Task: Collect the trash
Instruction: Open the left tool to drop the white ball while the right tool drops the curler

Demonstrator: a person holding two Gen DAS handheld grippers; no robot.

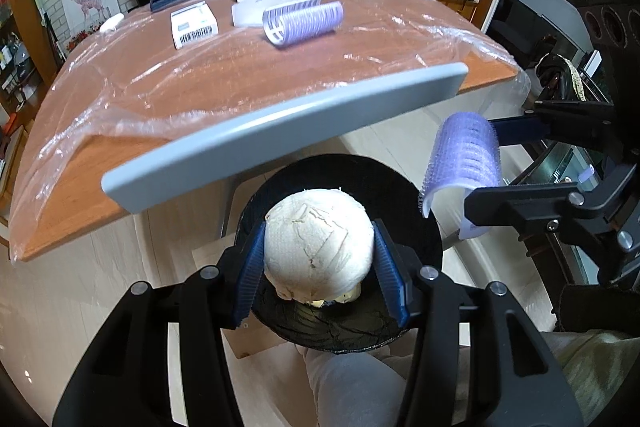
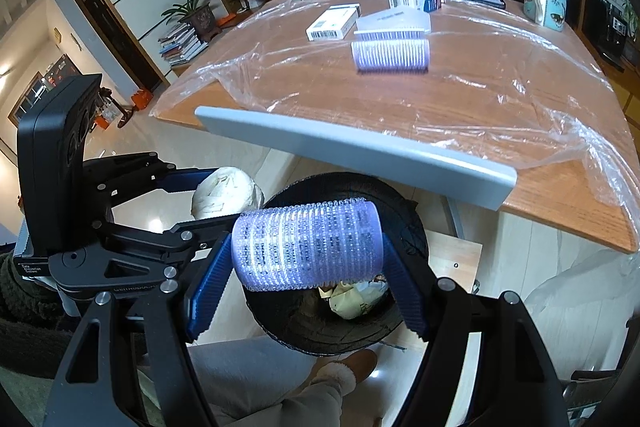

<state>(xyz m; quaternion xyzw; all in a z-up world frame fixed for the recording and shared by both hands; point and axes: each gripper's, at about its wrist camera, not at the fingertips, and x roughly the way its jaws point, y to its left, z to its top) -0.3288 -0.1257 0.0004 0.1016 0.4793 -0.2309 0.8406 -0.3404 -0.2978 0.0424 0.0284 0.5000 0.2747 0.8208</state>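
Counter [image 1: 248,75] under clear plastic sheet [image 2: 460,99] stretches ahead of you; below its edge sits the black bin [image 1: 416,227]. Your left gripper [image 1: 320,259] has its jaws clamped on a paper wad [image 1: 320,247] over the bin, your right gripper [image 2: 308,247] grasping a purple roller [image 2: 304,243].

My left gripper [image 1: 320,259] points steeply down, its blue pads [image 1: 252,279] pressed against both sides of a paper ball [image 1: 318,251]. My right gripper [image 2: 308,263] tilts down just beside it, jaws set wider and clamped on the two ends of a purple hair roller [image 2: 306,243]. My leg [image 2: 280,387] shows below both grippers.
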